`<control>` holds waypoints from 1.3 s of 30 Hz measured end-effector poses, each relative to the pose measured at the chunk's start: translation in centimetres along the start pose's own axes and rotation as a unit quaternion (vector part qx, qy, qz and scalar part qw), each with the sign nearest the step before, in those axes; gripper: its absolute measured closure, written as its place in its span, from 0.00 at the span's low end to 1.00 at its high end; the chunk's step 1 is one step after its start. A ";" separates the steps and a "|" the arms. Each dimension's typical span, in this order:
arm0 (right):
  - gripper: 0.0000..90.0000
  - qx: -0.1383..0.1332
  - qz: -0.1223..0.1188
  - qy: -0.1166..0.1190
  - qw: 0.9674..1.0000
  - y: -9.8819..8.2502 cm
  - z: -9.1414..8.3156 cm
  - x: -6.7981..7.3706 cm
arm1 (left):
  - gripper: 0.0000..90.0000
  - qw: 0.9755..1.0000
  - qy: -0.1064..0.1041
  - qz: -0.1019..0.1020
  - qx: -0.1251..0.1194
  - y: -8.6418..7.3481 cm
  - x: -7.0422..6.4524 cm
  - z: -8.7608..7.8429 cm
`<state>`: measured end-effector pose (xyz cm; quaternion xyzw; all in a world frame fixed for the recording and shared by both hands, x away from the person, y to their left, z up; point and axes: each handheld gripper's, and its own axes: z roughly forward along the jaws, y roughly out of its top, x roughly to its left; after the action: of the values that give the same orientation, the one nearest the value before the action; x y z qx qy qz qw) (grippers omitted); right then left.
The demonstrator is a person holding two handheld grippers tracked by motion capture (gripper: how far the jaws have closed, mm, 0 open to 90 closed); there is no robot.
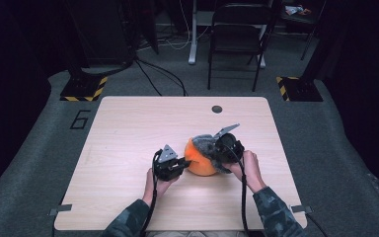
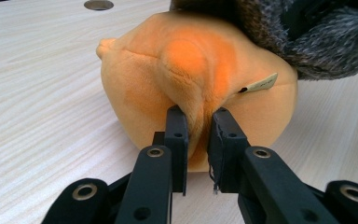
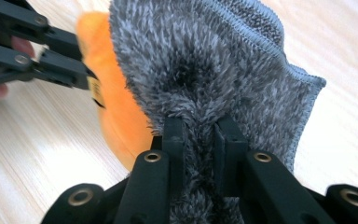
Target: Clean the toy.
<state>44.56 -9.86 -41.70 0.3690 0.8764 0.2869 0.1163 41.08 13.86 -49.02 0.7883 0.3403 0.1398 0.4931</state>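
An orange plush toy [image 1: 201, 160] rests on the light wooden table [image 1: 128, 138]. A fuzzy grey cloth [image 1: 208, 144] is draped over its top and right side. My left gripper [image 1: 185, 161] pinches a fold of the orange plush toy [image 2: 186, 88] from its left; the pads [image 2: 176, 128] press into the fabric. My right gripper [image 1: 218, 153] comes in from the right and is shut on the grey cloth [image 3: 214, 70], whose pile bunches between the pads [image 3: 173, 135]. The orange toy [image 3: 116, 116] shows beneath the cloth, with the left gripper's jaws touching it farther off. A small tag [image 2: 261, 84] sticks out of the toy.
A round dark grommet hole [image 1: 217, 109] lies near the table's far edge. Beyond the table stand a folding chair [image 1: 237, 34], stand bases with yellow-black tape [image 1: 81, 89] and cables on the grey floor. The person's camouflage sleeves [image 1: 276, 212] enter from the near edge.
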 end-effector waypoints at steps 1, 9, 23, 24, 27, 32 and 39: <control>0.86 0.003 0.005 0.001 1.000 -0.1 0.0 -0.2 | 0.87 1.000 -0.001 0.003 0.004 0.0 0.0 -0.1; 0.86 0.030 0.039 0.013 0.999 -1.2 0.4 -2.1 | 0.86 1.000 0.000 -0.003 -0.001 -0.1 0.0 0.0; 0.86 0.071 0.079 -0.002 0.994 -3.1 2.5 -4.4 | 0.86 1.000 0.005 -0.008 -0.002 -0.2 0.1 0.1; 0.86 0.083 0.080 -0.008 0.993 -3.4 3.0 -4.5 | 0.86 1.000 0.006 -0.007 -0.001 -0.3 0.2 0.0; 0.86 0.112 0.082 -0.007 0.990 -4.4 5.0 -4.7 | 0.86 1.000 0.005 -0.013 -0.004 -0.3 0.3 0.0; 0.86 0.106 0.092 -0.012 0.990 -4.0 4.2 -5.2 | 0.86 1.000 0.003 -0.013 -0.004 -0.3 0.4 -0.1; 0.86 0.039 0.094 -0.022 0.995 -2.5 0.5 -5.2 | 0.86 1.000 0.002 -0.007 -0.004 -0.2 0.2 -0.2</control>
<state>47.00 -14.79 -43.59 0.4601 0.8457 0.2535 0.0936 41.03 14.15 -49.15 0.7838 0.3462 0.1394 0.4964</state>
